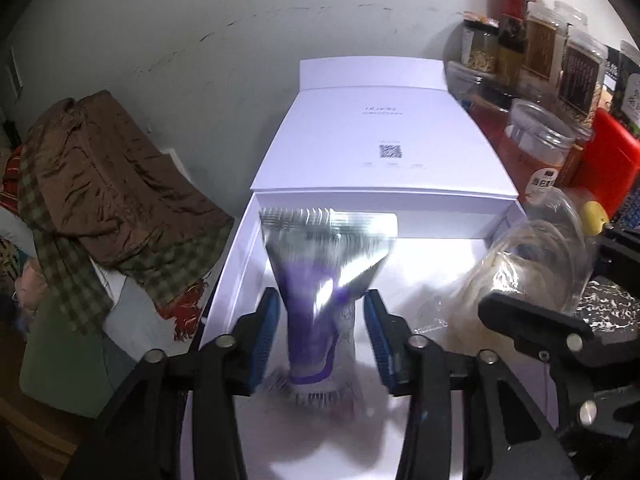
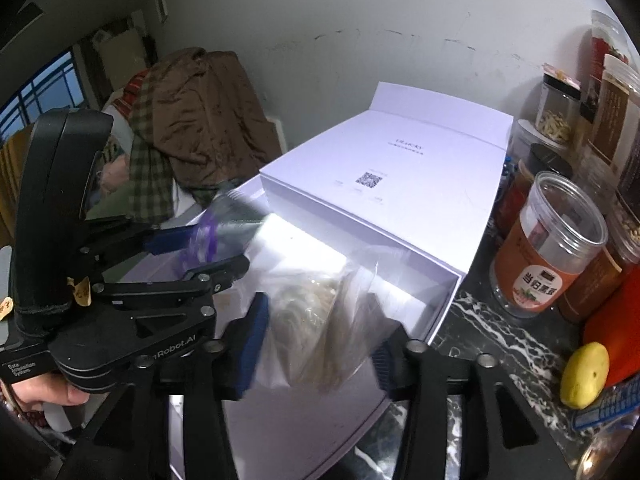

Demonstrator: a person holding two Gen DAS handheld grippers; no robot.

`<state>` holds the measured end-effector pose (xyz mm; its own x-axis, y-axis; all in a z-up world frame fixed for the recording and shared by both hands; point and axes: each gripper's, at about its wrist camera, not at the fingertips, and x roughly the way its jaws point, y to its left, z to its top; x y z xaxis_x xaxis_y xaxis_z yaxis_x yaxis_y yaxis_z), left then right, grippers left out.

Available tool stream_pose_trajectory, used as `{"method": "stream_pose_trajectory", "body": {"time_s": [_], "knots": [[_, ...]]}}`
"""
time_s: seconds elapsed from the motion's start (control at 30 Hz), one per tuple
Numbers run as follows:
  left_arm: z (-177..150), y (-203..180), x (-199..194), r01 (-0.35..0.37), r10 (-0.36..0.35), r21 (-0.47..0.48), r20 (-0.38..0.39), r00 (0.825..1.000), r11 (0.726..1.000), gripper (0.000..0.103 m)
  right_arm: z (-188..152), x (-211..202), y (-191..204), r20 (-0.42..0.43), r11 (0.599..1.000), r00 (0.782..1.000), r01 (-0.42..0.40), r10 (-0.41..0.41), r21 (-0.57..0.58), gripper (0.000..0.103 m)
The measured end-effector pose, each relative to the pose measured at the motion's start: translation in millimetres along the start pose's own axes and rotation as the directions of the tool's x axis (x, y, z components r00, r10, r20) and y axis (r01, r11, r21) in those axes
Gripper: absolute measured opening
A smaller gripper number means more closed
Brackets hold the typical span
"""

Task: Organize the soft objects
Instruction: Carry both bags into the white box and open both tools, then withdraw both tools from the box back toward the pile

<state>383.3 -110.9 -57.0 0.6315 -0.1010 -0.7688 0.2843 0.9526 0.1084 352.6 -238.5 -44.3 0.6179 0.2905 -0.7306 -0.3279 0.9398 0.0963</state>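
Silver-and-purple foil pouch (image 1: 320, 276): blurred, it stands between the blue pads of the left gripper (image 1: 322, 336) above the floor of the open white cardboard box (image 1: 236, 264); its serrated silver top edge points to the far wall of the box.
Left gripper: jaws apart, a visible gap on each side of the pouch; the pads do not press on it.
Clear plastic bag of pale, stringy fibre (image 2: 320, 312): sits between the pads of the right gripper (image 2: 316, 344), over the near right part of the same box; also blurred.
Right gripper: jaws apart; the left pad lies close to the bag, and whether the right pad touches it cannot be told.
White box: open, its bare inner floor brightly lit; its lid (image 1: 380, 136), printed with a small square code, lies flat behind the tray.
Person's hand (image 2: 48, 392): grasps the handle of the left gripper, seen at the lower left of the right wrist view.
Left of the box: a heap of brown crumpled cloth and green checked fabric (image 1: 104, 184).
Right of the box: a clear plastic jar with an orange label (image 2: 548, 248) on a black marbled counter (image 2: 492, 340), more jars behind it, and a yellow lemon (image 2: 584, 376) near a red object.
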Motion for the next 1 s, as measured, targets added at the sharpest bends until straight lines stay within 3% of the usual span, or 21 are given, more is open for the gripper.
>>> {"method": "stream_pose_trajectory", "body": {"time_s": [0.03,0.1,0.53,1.0], "knots": [[-1,1,0,-0.010,0.010,-0.003,0.002,1.000,1.000,0.065,0,0,-1,0.003,1.000,1.000,0.008,-0.008,0.004,0.059],[0,4,-2,-0.029,0.029,-0.008,0.011,1.000,1.000,0.078,1,1,-2,0.003,1.000,1.000,0.015,-0.015,0.009,0.061],[1,13,-37,-0.055,0.057,-0.030,0.065,0.996,0.998,0.078,4,-29,7,0.046,0.998,0.997,0.059,-0.059,-0.003,0.064],[-3,23,-133,-0.083,0.094,-0.060,0.204,0.974,0.995,0.078,14,-116,42,0.201,0.994,0.975,0.107,-0.099,-0.028,0.067]]}}
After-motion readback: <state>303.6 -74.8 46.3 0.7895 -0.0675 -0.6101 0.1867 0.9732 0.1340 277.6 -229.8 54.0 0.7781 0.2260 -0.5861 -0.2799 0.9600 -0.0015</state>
